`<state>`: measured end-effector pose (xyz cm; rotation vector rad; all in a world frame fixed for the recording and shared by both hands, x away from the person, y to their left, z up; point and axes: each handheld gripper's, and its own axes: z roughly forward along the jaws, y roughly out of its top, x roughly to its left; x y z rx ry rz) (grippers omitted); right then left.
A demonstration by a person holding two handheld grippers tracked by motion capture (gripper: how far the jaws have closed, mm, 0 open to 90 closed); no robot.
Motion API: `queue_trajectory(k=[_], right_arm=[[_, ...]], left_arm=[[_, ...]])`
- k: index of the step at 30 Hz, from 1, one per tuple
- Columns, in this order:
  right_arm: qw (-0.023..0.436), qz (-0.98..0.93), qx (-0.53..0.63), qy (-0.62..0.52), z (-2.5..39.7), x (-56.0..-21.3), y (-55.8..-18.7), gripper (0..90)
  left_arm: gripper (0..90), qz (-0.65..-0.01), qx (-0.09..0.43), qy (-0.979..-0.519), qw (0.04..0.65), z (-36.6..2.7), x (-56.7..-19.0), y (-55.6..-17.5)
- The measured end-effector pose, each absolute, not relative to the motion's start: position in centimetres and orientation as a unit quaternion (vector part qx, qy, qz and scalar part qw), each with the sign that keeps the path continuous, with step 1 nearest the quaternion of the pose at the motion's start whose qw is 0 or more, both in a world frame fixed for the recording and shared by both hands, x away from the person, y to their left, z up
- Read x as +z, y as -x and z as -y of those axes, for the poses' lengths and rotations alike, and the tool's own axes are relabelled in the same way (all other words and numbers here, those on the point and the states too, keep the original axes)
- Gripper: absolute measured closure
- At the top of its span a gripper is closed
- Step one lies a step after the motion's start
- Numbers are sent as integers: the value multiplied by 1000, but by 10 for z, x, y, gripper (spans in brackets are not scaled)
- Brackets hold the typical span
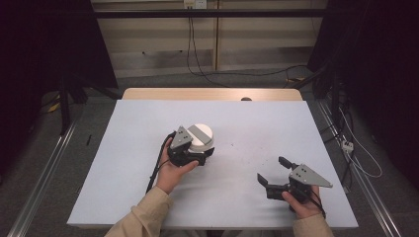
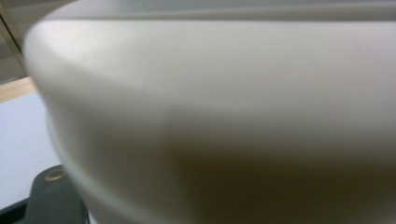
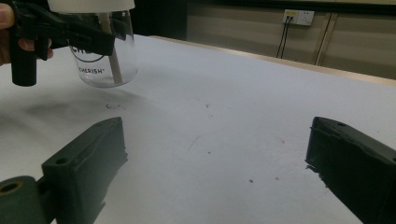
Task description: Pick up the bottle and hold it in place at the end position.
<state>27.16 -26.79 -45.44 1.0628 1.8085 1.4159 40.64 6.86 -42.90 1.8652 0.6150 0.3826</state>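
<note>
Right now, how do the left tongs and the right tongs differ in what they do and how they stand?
The left tongs are closed around a clear jar with a white lid; the right tongs hold nothing. The left tongs sit near the middle of the table; the right tongs are near its front right corner, jaws spread wide. Both are black, each held in a hand, with a grey plate on top.

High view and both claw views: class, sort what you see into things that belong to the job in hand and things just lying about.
Part of the job:
- jar with white lid
- left claw, gripping the jar
- right claw, open

Just lying about:
- wall socket
- cables on the floor
- small power strip
</note>
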Motion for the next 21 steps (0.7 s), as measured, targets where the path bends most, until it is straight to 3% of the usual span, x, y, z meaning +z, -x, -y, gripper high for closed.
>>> queue_trajectory(k=[21], right_arm=[[301,-681,534,-400,267,-454,-272,41]], left_arm=[[186,-254,148,-792,535,-54,-434,-423]])
